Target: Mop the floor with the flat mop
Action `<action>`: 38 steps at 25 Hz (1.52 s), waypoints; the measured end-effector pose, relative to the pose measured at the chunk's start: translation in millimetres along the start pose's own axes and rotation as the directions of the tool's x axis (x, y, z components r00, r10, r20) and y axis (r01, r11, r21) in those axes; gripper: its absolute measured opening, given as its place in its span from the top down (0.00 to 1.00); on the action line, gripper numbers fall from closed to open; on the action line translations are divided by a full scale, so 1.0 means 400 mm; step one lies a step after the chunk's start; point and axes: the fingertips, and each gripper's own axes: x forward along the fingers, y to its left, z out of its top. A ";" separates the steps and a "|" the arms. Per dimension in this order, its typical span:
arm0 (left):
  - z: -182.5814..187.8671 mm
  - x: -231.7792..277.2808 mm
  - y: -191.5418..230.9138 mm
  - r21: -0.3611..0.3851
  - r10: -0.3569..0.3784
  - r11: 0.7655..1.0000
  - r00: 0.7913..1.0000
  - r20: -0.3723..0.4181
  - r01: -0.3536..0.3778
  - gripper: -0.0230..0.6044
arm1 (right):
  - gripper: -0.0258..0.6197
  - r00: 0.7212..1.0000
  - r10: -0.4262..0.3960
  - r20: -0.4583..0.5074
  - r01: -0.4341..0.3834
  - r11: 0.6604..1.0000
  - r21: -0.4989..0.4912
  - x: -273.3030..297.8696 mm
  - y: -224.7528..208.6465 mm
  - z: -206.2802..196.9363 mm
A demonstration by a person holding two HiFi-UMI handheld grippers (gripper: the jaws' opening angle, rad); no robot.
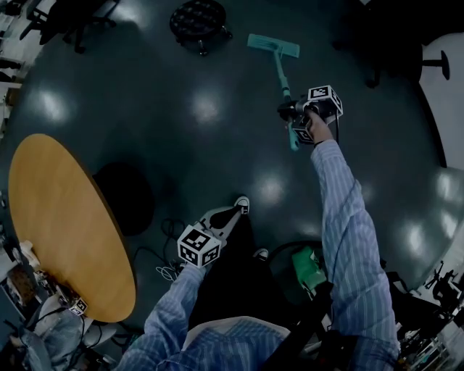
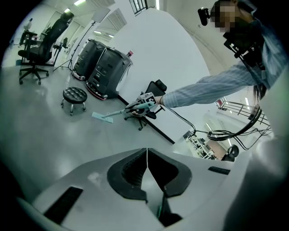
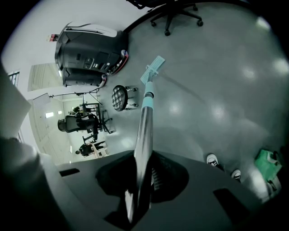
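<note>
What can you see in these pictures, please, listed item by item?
floor: one, dark grey, glossy
mop: one, teal, head flat on the floor ahead of the person
stool: one, black, round, beyond the mop head
table: one, wooden, at the person's left
container: one, green, on the floor at the person's right
office chairs: at least two, black, at the room's edges
cases: two, large, black, past the stool
cables: several, on the floor by the table
shoes: two, white-toed, on the floor
left gripper: one, light grey, shut, empty
right gripper: one, dark grey, shut on the mop handle
</note>
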 end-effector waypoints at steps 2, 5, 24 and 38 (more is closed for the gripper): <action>-0.023 -0.007 0.004 -0.003 0.001 1.000 1.000 -0.012 -0.001 0.95 | 0.84 1.000 0.017 0.018 -0.017 1.000 0.017 0.005 0.002 0.004; -0.048 -0.031 0.020 -0.003 0.013 1.000 1.000 -0.025 -0.014 0.95 | 0.84 1.000 0.025 0.017 -0.025 0.999 0.028 0.008 -0.007 -0.021; -0.031 -0.068 -0.128 0.058 0.022 0.998 0.998 0.054 -0.025 0.95 | 0.84 0.995 -0.016 -0.097 0.019 0.999 0.028 -0.211 -0.324 -0.438; -0.223 -0.158 -0.392 0.103 -0.003 0.995 0.998 0.061 -0.003 0.95 | 0.84 0.990 0.038 -0.136 -0.025 0.995 0.099 -0.357 -0.662 -0.905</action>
